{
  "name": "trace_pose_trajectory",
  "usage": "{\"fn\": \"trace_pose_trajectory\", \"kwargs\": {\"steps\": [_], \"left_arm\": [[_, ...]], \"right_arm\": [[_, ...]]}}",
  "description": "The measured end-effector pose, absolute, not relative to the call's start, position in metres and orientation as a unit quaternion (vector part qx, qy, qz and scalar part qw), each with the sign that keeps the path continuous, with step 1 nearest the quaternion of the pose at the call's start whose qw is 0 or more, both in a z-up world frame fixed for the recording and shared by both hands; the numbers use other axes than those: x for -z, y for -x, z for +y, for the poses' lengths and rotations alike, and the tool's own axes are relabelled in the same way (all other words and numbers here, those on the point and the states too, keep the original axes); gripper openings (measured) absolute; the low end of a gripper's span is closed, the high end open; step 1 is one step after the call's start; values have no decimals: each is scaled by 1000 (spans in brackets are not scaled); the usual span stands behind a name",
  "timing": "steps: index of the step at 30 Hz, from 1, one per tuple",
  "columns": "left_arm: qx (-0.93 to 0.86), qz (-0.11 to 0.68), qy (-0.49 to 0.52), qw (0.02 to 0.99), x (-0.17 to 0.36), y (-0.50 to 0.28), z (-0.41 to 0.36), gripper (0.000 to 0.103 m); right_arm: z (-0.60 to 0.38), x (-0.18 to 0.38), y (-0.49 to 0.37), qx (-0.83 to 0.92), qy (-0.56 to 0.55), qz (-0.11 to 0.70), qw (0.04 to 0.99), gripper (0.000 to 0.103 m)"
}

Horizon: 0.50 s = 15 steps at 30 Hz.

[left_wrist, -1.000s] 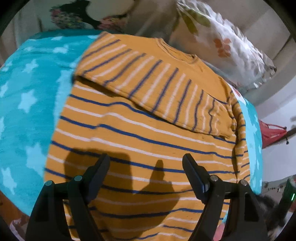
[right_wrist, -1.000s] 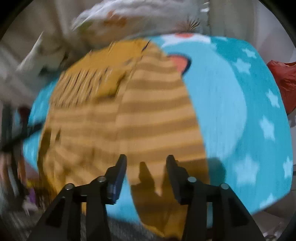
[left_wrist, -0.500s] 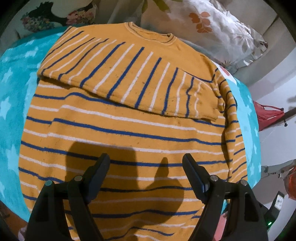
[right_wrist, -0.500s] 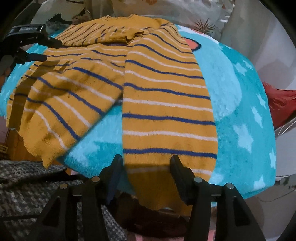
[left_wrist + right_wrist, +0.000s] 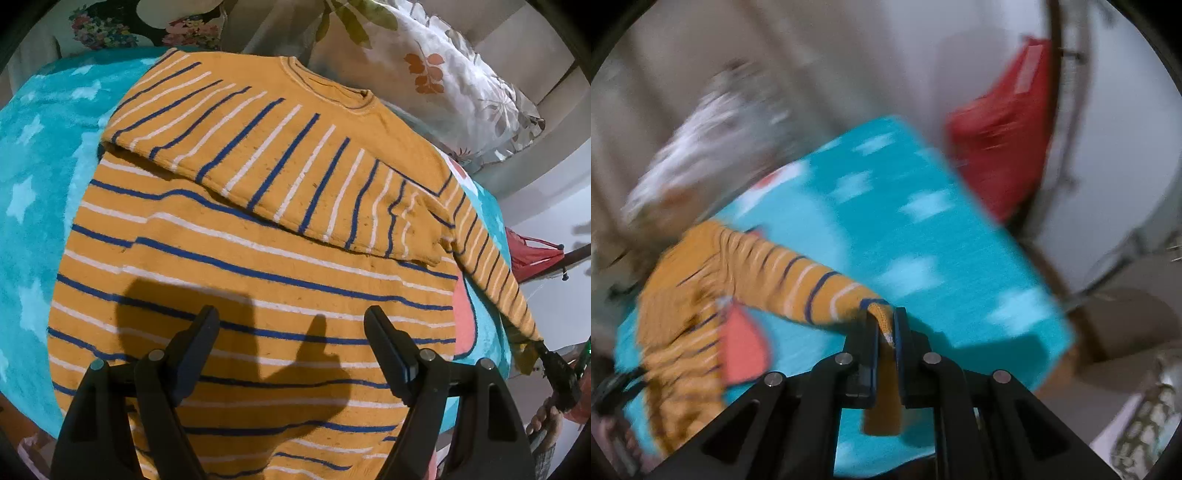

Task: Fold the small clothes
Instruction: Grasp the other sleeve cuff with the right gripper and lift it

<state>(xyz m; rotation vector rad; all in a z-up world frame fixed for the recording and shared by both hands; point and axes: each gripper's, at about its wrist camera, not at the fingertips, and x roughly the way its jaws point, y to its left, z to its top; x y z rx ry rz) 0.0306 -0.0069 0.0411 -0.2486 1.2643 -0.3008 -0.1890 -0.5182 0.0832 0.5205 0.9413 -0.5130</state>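
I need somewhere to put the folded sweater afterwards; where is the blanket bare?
Bare blanket lies left of the sweater, and a narrower strip runs along its right edge. The middle is covered; pillows crowd the far edge.

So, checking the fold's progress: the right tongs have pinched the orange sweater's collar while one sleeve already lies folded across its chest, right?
Not the collar: the right tongs are closing on a sleeve cuff, as the right wrist view shows. The other sleeve does lie folded across the sweater.

A turquoise star-patterned blanket point(image 5: 33, 229) covers the surface, with a white leaf-print pillow point(image 5: 454, 81) and a floral cushion point(image 5: 110, 26) behind it, a red bag point(image 5: 1001, 136) hanging by the pale wall point(image 5: 554, 206).
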Motion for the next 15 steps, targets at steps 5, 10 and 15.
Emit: {"fn": "trace_pose_trajectory", "kwargs": {"steps": [5,10,15], "left_arm": [[132,593,130,784,-39,-36,3,80],[128,590,135,785,-40,-37,7,80],[123,600,133,779,-32,-39,11,80]], "right_arm": [[-524,-111,167,252,-219,424,842,7],[-498,-166,148,228,-155,367,889,7],[-486,-109,161,225,-156,439,855,9]]}}
